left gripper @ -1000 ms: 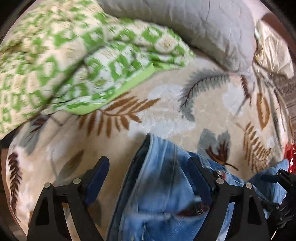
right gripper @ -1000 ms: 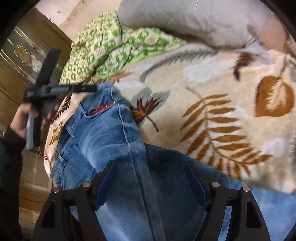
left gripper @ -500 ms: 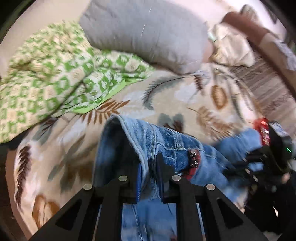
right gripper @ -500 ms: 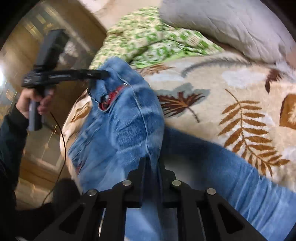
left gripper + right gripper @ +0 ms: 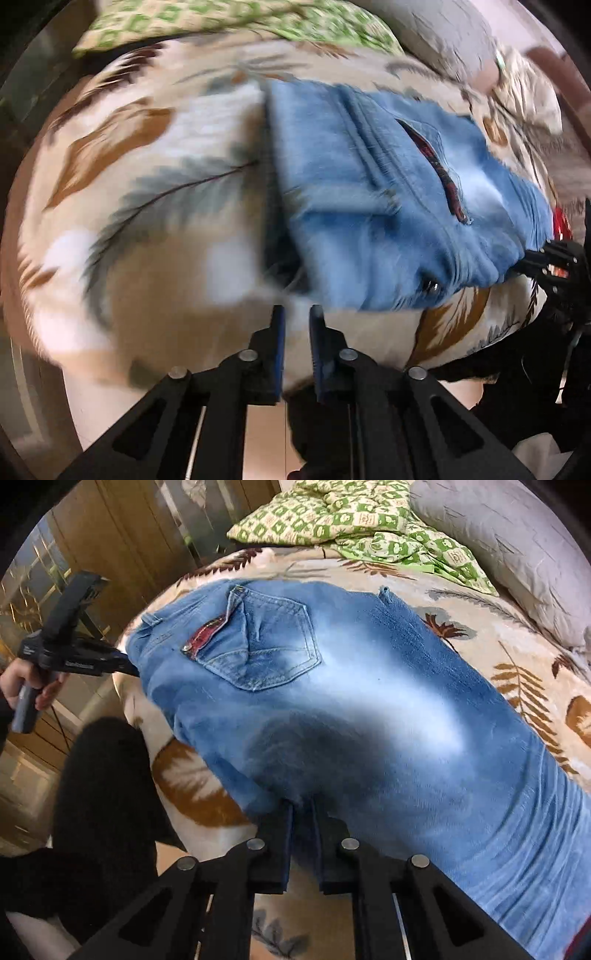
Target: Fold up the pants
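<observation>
Denim, one faded blue pair of pants (image 5: 369, 709), lies across my leaf-printed plush bed cover (image 5: 517, 657), one stitched back pocket (image 5: 266, 642) showing only in the right view. My right claw (image 5: 303, 812) pinches the near seat fabric. My left claw (image 5: 295, 314) is easing apart, seemingly empty; blur hides more.
</observation>
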